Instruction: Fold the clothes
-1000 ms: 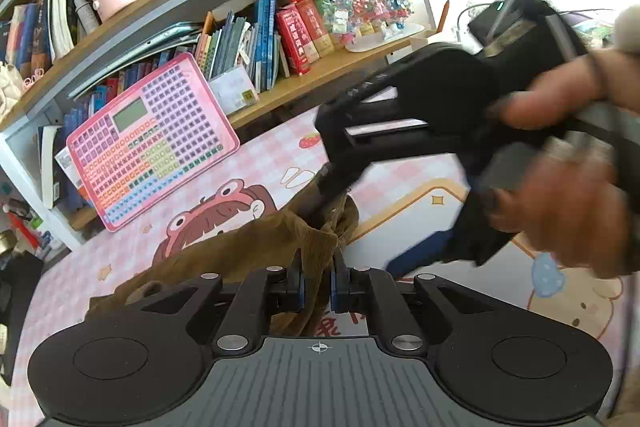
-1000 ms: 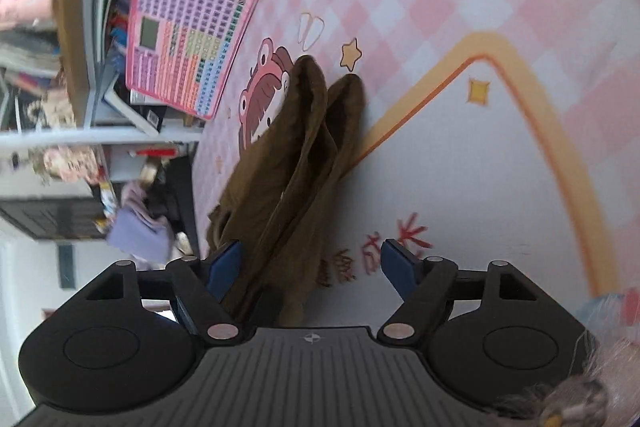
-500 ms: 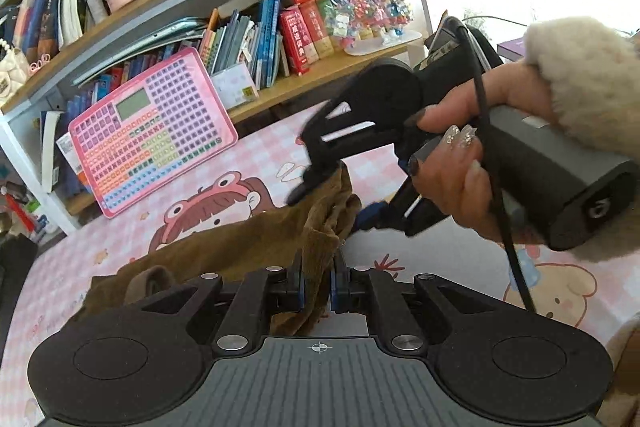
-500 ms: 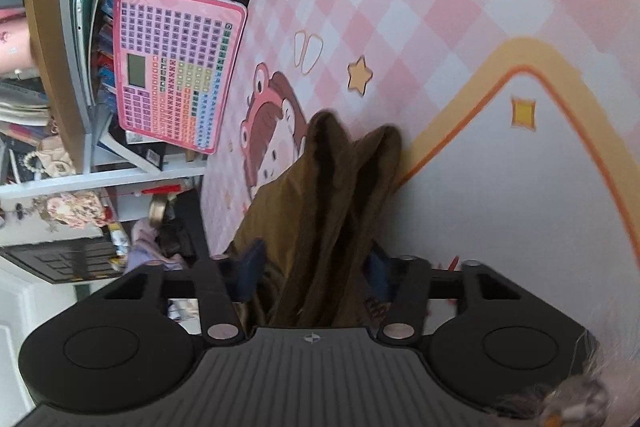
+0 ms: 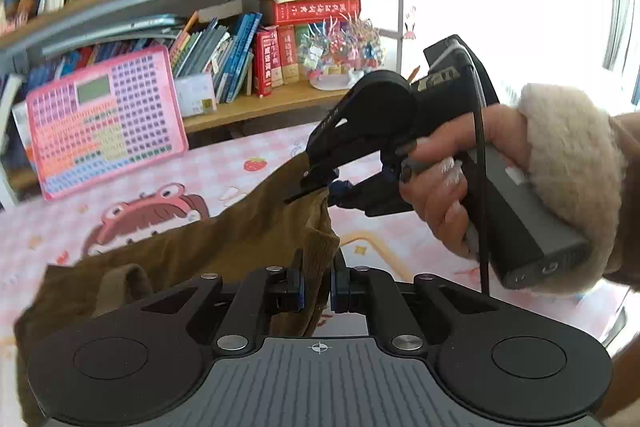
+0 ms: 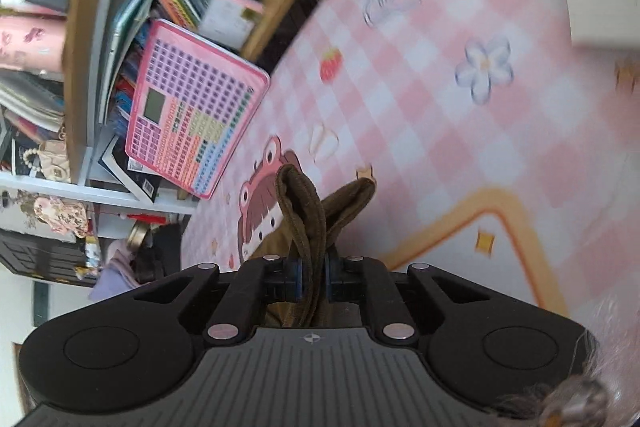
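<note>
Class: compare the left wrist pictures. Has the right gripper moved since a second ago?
Yes. The right gripper has risen clear of the pink mat, lifting the brown garment toward the bookshelf.

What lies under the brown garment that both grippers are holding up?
Under the brown garment lies the pink checked cartoon mat; a frog-hat character shows partly. The rest of the print beneath the cloth is hidden.

This is a home, probably a child's study corner. A wooden bookshelf fills the upper left of the left wrist view, packed with books. A pink toy tablet leans against it. The table has a pink cartoon mat.
</note>
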### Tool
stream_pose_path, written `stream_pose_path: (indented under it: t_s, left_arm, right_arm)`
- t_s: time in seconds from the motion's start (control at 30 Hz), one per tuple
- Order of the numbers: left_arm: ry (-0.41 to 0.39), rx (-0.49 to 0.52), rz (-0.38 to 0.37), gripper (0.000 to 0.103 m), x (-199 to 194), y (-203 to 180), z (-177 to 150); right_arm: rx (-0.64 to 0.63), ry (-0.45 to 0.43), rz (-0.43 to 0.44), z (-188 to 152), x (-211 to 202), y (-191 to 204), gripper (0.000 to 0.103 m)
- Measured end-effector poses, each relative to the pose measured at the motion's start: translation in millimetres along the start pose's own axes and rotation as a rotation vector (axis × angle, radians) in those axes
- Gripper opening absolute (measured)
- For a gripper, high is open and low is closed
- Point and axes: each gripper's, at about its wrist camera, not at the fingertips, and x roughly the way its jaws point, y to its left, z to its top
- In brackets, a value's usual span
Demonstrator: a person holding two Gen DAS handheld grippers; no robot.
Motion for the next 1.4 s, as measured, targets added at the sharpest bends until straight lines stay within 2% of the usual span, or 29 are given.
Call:
stream_pose_path:
  t_s: [0.07, 0.17, 0.27, 0.4, 0.57, 0.7, 0.77, 0.83, 0.9, 1.0, 1.07, 1.13, 1.2, 1.23, 1.37, 1.4]
  left_arm:
    - [-0.028, -0.07, -0.017, 0.009, -10, 15, -3]
    - [-0.07, -0.175, -0.042, 0.009, -25, 37, -7]
    - [-0.118, -0.281, -0.058, 0.01, -44, 65, -14]
    - [-0.152, -0.376, -0.051, 0.01, -72, 109, -22]
    - [-0.116, -0.439, -0.027, 0.01, -93, 160, -37]
    - [-0.05, -0.509, -0.037, 0.01, -92, 202, -55]
    - [-0.016, -0.534, -0.049, 0.01, -89, 221, -64]
    - [0.009, -0.543, -0.036, 0.016, -88, 235, -75]
    - [0.039, -0.544, -0.026, 0.019, -87, 249, -85]
    - [0.086, -0.526, -0.016, 0.031, -86, 260, -93]
    - [0.07, -0.519, -0.023, 0.036, -88, 269, -94]
    - [0.041, -0.539, -0.064, 0.038, -87, 279, -92]
    - [0.022, -0.562, -0.107, 0.049, -81, 290, -87]
    - [0.018, -0.568, -0.125, 0.05, -76, 294, -85]
    - [0.1, -0.545, -0.141, 0.05, -42, 299, -74]
    - [0.13, -0.539, -0.135, 0.045, -32, 299, -71]
  right_arm:
    - [-0.01, 0.009, -0.024, -1, 1, 7, 0.009]
    - [-0.042, 0.003, 0.017, -5, 1, 36, 0.009]
    - [-0.133, -0.005, 0.07, -16, 4, 78, 0.009]
    - [-0.255, -0.012, 0.085, -39, 24, 131, 0.009]
    - [-0.341, -0.011, 0.054, -74, 59, 178, 0.009]
    - [-0.408, -0.019, 0.0, -101, 89, 200, 0.01]
    - [-0.427, -0.023, -0.029, -113, 104, 205, 0.012]
    - [-0.433, -0.028, -0.043, -123, 116, 209, 0.025]
    - [-0.435, -0.037, -0.021, -129, 121, 213, 0.038]
    - [-0.41, -0.099, 0.035, -131, 109, 215, 0.045]
    - [-0.401, -0.151, -0.008, -132, 96, 207, 0.047]
    - [-0.39, -0.198, -0.073, -134, 82, 195, 0.048]
    - [-0.376, -0.219, -0.156, -142, 73, 178, 0.048]
    - [-0.372, -0.224, -0.191, -148, 69, 170, 0.048]
    - [-0.364, -0.222, -0.283, -177, 60, 143, 0.048]
    - [-0.369, -0.216, -0.301, -184, 62, 139, 0.048]
